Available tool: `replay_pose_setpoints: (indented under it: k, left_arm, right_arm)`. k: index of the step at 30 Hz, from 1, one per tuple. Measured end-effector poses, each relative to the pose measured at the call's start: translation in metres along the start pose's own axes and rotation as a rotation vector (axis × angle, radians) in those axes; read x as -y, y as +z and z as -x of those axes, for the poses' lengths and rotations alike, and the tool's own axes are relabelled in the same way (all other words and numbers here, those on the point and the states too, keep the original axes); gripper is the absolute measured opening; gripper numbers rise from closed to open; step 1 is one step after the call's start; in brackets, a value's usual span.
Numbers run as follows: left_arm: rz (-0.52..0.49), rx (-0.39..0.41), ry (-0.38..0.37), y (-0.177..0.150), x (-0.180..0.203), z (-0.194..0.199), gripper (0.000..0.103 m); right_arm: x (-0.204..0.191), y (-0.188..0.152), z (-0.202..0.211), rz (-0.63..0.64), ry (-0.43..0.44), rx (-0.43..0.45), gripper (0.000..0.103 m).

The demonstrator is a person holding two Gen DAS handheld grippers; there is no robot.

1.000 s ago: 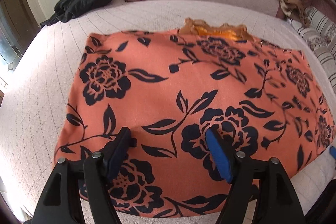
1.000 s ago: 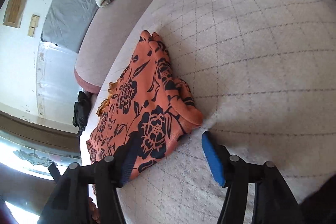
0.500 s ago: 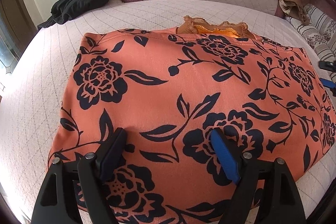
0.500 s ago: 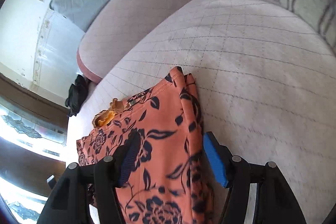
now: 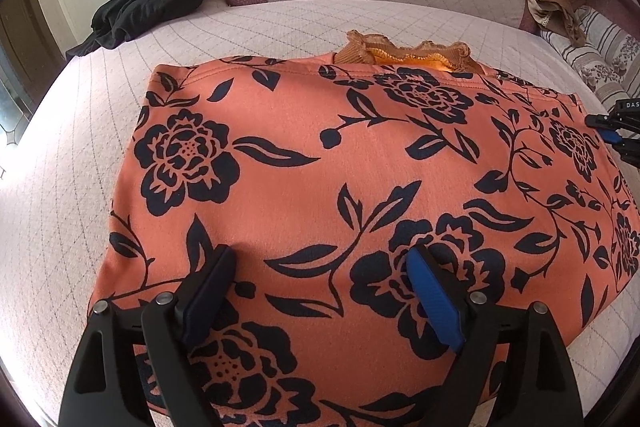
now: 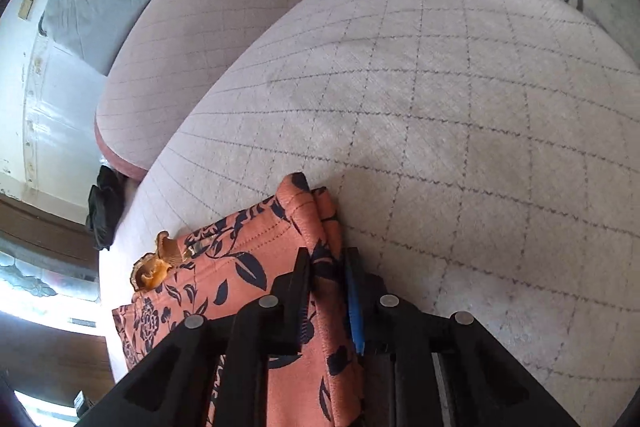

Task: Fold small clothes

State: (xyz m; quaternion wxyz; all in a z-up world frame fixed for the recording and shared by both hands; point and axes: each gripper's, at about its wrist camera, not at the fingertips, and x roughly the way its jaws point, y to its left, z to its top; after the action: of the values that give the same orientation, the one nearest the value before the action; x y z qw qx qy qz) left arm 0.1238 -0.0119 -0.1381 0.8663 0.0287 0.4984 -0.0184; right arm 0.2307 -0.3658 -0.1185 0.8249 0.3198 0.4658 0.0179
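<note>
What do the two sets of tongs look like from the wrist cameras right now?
Both look alike. The left tongs have matte black angular arms with silver round rivets and triangular cut-outs; one finger carries a bright blue ribbed pad, the other a darker navy pad. The right tongs show the same black arms, rivets and blue pad. No cables, hands or sleeves show.

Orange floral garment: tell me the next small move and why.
Probably lift the right gripper and carry its edge across: its jaws have just been closing and now pinch the orange floral garment's folded side edge, while the left gripper stands open over the flat cloth.
</note>
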Motion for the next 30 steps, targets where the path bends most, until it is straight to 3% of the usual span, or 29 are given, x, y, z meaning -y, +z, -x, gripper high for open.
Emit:
replay_pose_setpoints:
  k: [3,8,11,12,13,17,18,20,21,24,27,30]
  left_arm:
    - [0.001,0.0,0.003,0.001,0.001,-0.001,0.088]
    - [-0.004,-0.021,0.006,0.007,0.003,-0.003,0.089]
    - [0.011,-0.047,-0.028,0.013,-0.002,0.003,0.089]
    - [0.035,-0.044,-0.043,0.014,-0.007,0.009,0.089]
    - [0.064,-0.023,-0.058,0.013,-0.013,0.019,0.089]
    - [0.12,0.077,-0.057,-0.009,-0.04,0.055,0.089]
    - [0.132,0.05,-0.04,-0.016,-0.046,0.049,0.089]
    - [0.14,-0.081,-0.049,-0.032,-0.057,0.02,0.088]
    - [0.109,-0.056,-0.046,-0.036,-0.056,0.021,0.088]
    - [0.071,-0.017,-0.058,-0.031,-0.049,0.044,0.088]
    - [0.106,0.058,-0.084,-0.018,-0.066,0.066,0.088]
    - [0.189,0.044,-0.092,0.005,-0.098,0.056,0.088]
  right_arm:
    - [-0.018,-0.01,0.029,0.023,-0.028,0.056,0.021]
    - [-0.065,-0.071,0.062,0.13,0.15,0.001,0.022]
    - [-0.073,-0.113,0.049,0.151,0.212,-0.104,0.04]
    - [-0.071,-0.122,0.039,0.157,0.187,-0.13,0.056]
    - [-0.065,-0.128,0.028,0.151,0.142,-0.143,0.057]
    - [-0.06,-0.131,0.031,0.12,0.152,-0.121,0.059]
    - [-0.064,-0.13,0.036,0.129,0.132,-0.109,0.062]
    - [-0.074,-0.132,0.043,0.174,0.118,-0.077,0.067]
    - [-0.079,-0.134,0.042,0.197,0.125,-0.079,0.07]
    - [-0.081,-0.142,0.023,0.223,0.095,-0.126,0.072]
    - [-0.075,-0.142,0.023,0.201,0.126,-0.101,0.072]
    - [-0.071,-0.14,0.023,0.195,0.148,-0.11,0.072]
